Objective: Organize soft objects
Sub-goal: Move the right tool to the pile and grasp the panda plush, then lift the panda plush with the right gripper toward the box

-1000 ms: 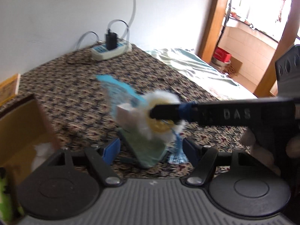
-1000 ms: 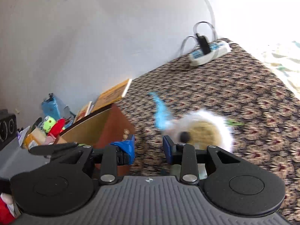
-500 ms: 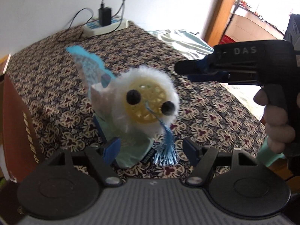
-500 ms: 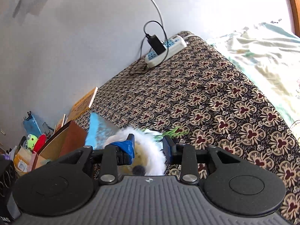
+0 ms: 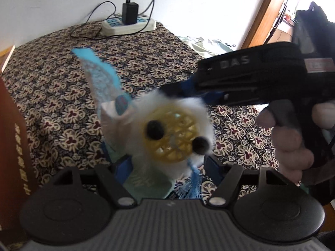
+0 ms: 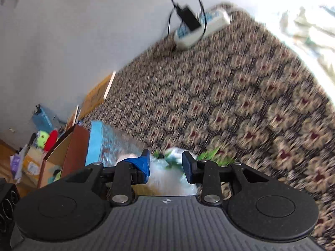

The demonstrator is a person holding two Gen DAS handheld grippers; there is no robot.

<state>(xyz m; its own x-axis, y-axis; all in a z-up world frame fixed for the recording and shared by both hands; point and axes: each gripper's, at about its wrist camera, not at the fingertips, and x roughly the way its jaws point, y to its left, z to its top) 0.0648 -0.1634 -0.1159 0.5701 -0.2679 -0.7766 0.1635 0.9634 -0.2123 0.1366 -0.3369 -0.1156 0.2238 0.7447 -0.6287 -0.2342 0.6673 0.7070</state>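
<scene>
Because it is fluff around a yellow lattice ball, sealed in a crinkly clear packet with a green card at its foot, the fluffy toy (image 5: pixel 173 133) has no firm edge to take hold of, and that seems to be why two tools meet on it at once. It stands upright just beside the brown box (image 5: pixel 12 146), on the side facing the open desk (image 5: pixel 52 79). Its black eyes look at the left camera and its blue feather (image 5: pixel 100 77) rises on the box side.

The left tongs (image 5: pixel 167 164) sit low at the packet's foot with the jaws wide apart. The card fills only part of the gap, so they frame the toy rather than pinch it. The right tongs (image 5: pixel 178 90) come in over the toy from the side away from the box, carried by the person's right hand (image 5: pixel 293 138), and their tips are buried in the white fur on top. In the right wrist view fur and plastic lie between those jaws, which stand a little apart. That view is blurred, so I cannot tell whether they are squeezing the toy or merely around it.

The toy is not yet in the box, which I take to be its destination, since the box is open-topped and close. Far beyond the box, by the wall, lies a power strip (image 5: pixel 128 26) that plays no part in this.
</scene>
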